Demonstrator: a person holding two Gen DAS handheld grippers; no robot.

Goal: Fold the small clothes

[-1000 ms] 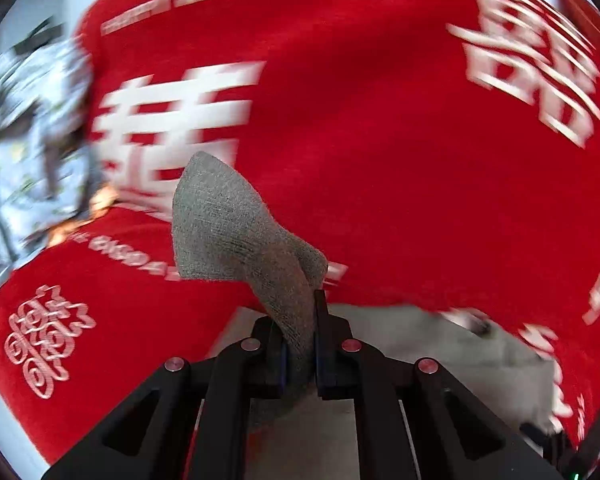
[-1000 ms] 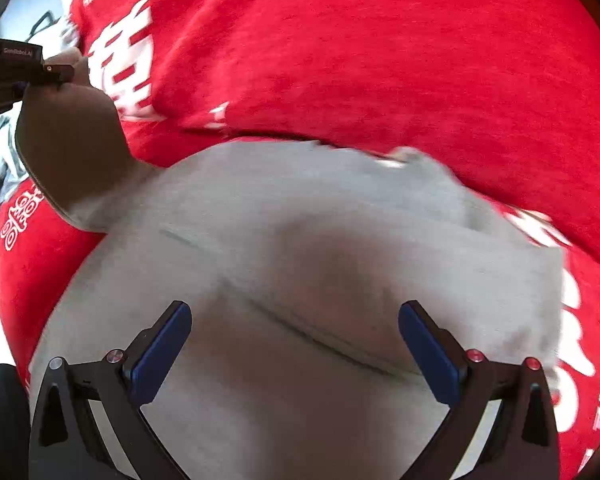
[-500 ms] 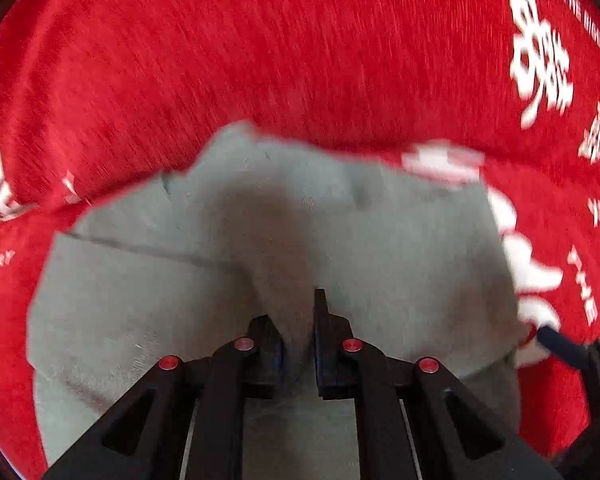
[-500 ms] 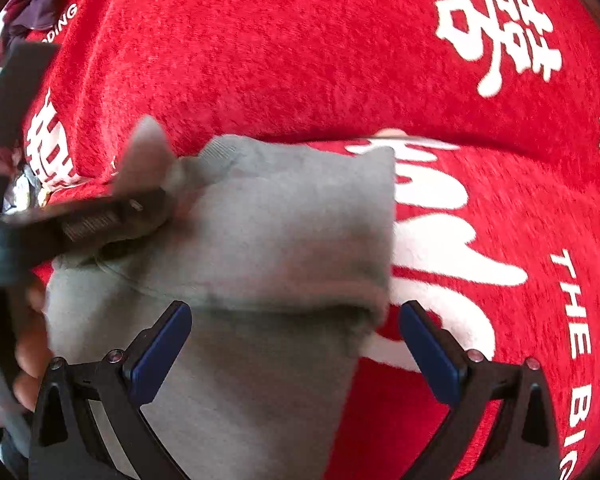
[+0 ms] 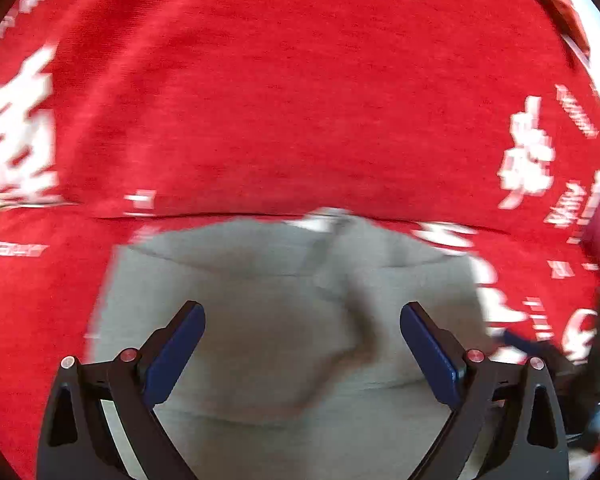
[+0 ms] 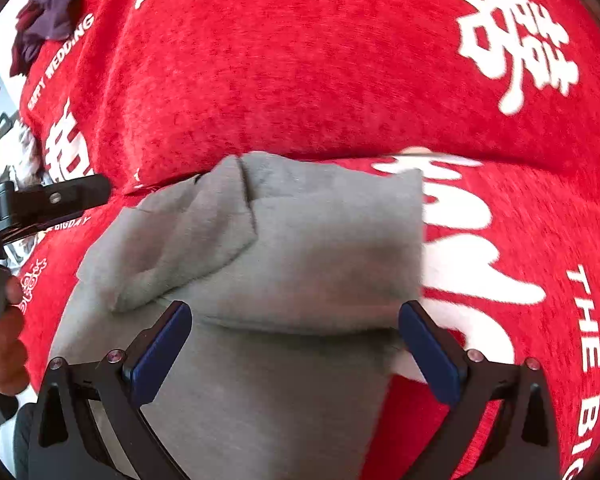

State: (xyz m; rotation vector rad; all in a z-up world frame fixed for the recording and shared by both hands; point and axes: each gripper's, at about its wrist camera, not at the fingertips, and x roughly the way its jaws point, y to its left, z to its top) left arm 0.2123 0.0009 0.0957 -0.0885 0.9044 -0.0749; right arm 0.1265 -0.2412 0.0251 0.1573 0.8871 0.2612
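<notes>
A small grey garment [image 6: 300, 248] lies partly folded on the red cloth with white lettering [image 6: 320, 80]. One flap lies folded over its upper left part. In the left wrist view the grey garment [image 5: 284, 312] fills the lower middle, blurred. My left gripper [image 5: 302, 324] is open and empty just above it. My right gripper [image 6: 296, 320] is open and empty over the garment's near fold. The left gripper also shows at the left edge of the right wrist view [image 6: 48, 200], held by a hand.
The red cloth [image 5: 300, 100] covers the whole surface. A dark purple garment [image 6: 48, 20] lies at the far left corner. A pale patterned garment [image 6: 16, 156] lies beyond the cloth's left edge. The right gripper's tip [image 5: 540, 344] shows at the right of the left wrist view.
My left gripper carried the grey flap over the garment, then opened and let it go. The flap now lies folded down. My right gripper stayed open.
</notes>
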